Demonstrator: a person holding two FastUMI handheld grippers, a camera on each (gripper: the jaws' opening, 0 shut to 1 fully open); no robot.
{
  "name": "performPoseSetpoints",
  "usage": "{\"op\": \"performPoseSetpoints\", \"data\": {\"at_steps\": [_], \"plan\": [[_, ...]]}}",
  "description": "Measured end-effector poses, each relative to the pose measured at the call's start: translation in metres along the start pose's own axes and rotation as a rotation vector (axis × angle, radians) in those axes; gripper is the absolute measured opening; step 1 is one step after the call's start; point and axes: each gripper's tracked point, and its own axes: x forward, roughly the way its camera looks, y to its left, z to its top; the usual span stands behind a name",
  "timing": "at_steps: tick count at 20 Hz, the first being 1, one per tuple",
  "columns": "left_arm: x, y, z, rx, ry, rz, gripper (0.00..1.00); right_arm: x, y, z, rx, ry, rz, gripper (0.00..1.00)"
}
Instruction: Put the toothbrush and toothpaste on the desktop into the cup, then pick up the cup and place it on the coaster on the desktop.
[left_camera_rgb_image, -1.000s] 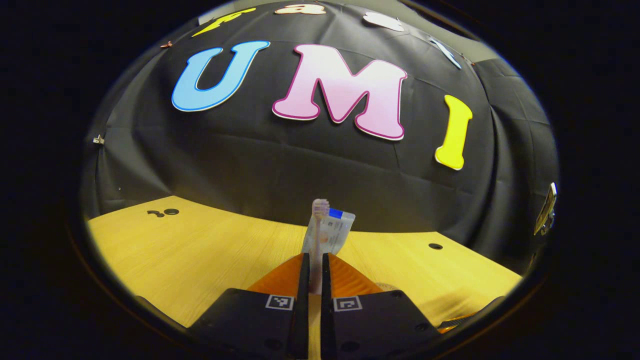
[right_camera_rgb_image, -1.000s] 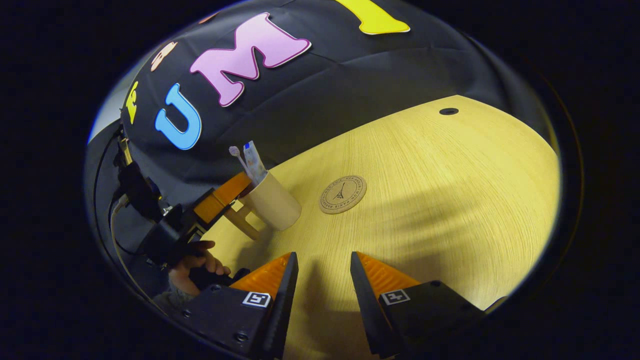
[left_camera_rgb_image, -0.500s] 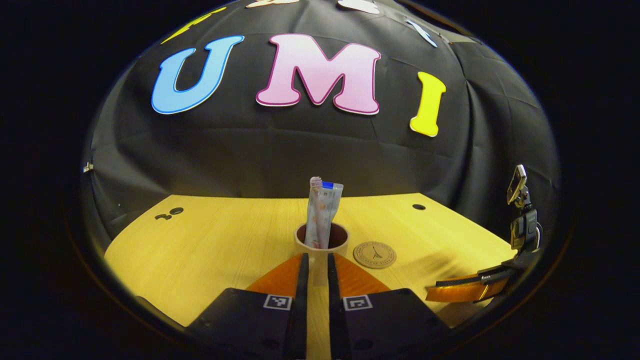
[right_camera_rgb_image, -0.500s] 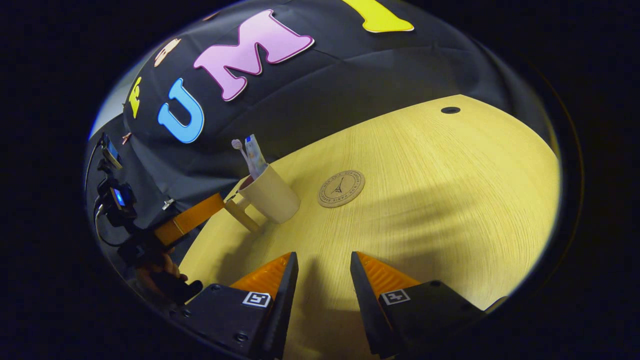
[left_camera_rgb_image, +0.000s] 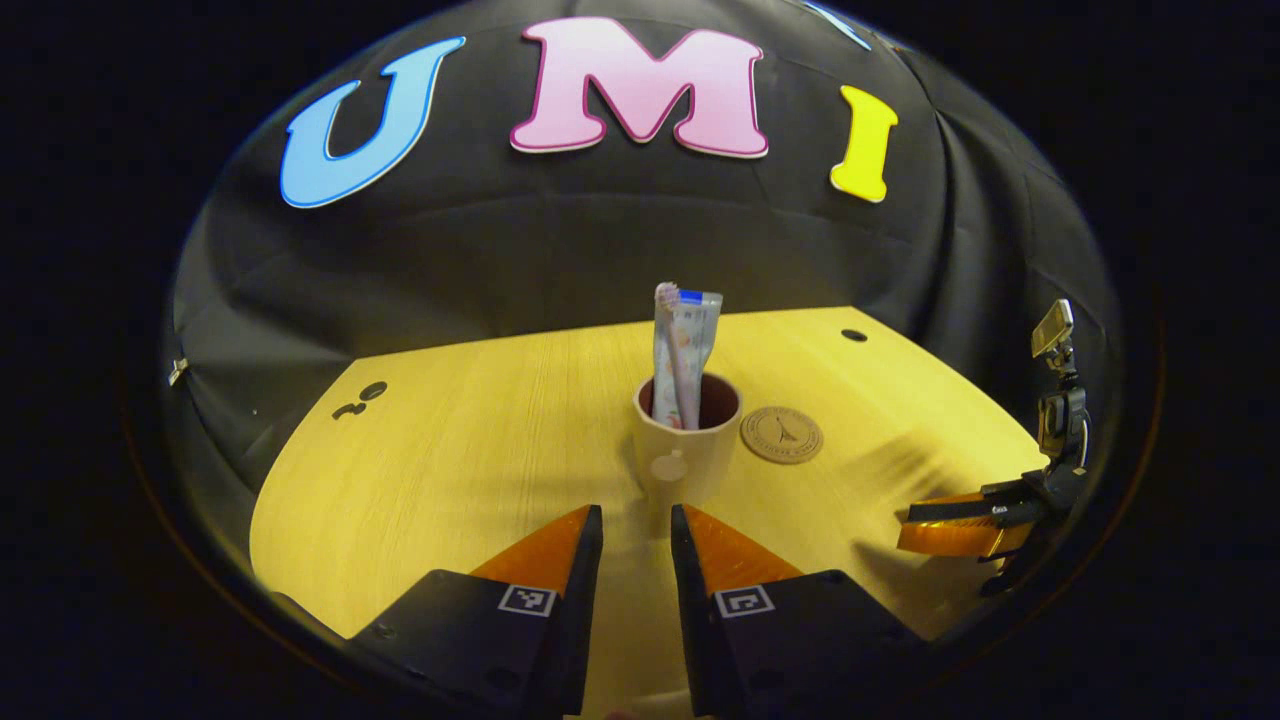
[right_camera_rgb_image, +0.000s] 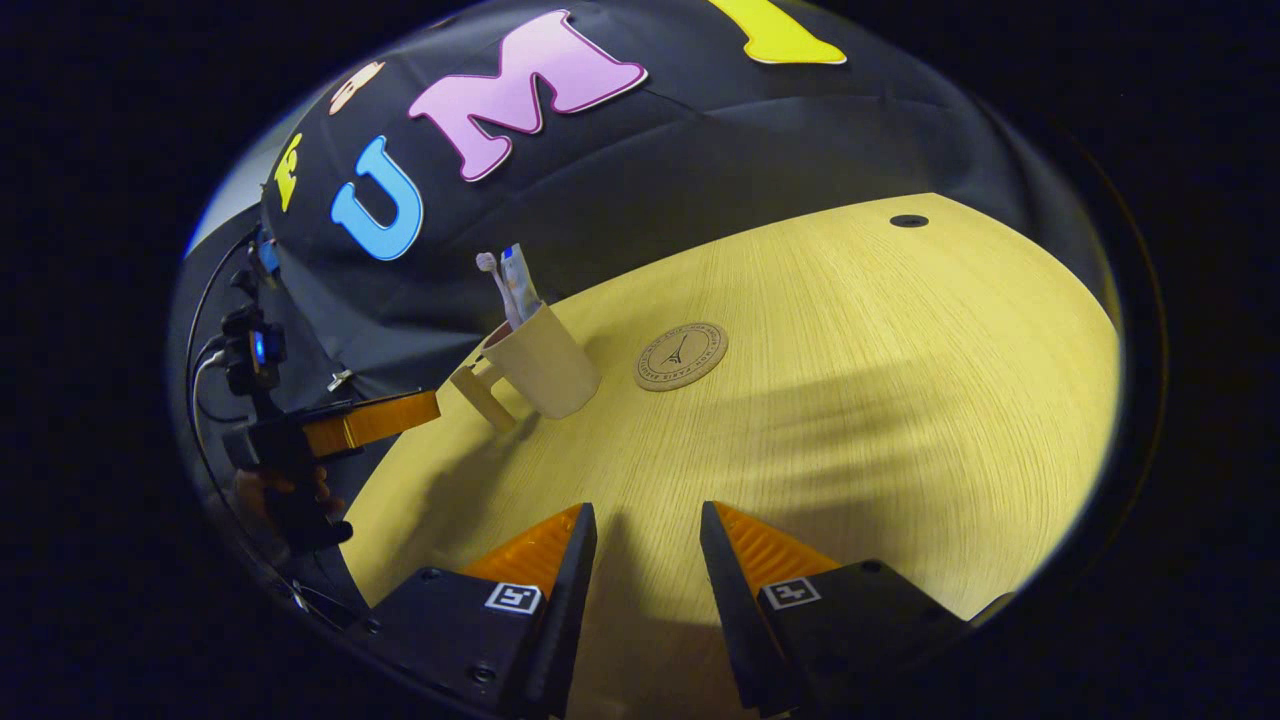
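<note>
In the left gripper view, a cream cup stands upright on a yellow wooden desktop, just ahead of the left gripper. Its jaws are parted by a narrow gap and hold nothing; the cup's handle faces them without touching. A toothbrush and a toothpaste tube stand inside the cup, leaning together. A round coaster lies just beside the cup, bare. This view looks into the cup's dark interior and shows the right gripper at the far edge.

The right gripper view shows the cup from the side with its handle in profile, the coaster apart from it, and the left gripper held by a hand. The right gripper hovers over the bare desktop, jaws moderately apart, empty
</note>
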Motion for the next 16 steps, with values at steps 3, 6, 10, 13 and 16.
{"op": "performPoseSetpoints", "data": {"at_steps": [3, 6, 10, 13, 16], "plan": [[0.005, -0.003, -0.005, 0.000, 0.070, -0.055, 0.43, 0.000, 0.000, -0.002, -0.025, -0.004, 0.001, 0.65], [0.015, -0.006, -0.016, 0.031, 0.153, -0.088, 0.43, 0.000, 0.000, -0.002, -0.040, -0.012, 0.003, 0.64], [0.027, -0.007, -0.008, 0.089, 0.178, -0.083, 0.45, -0.005, -0.001, -0.005, -0.041, -0.024, 0.012, 0.65], [0.033, -0.012, -0.010, 0.119, 0.229, -0.106, 0.47, -0.005, -0.001, -0.005, -0.040, -0.029, 0.012, 0.65], [0.039, -0.019, -0.015, 0.133, 0.297, -0.132, 0.42, -0.006, -0.002, -0.006, -0.049, -0.031, 0.006, 0.64]]}}
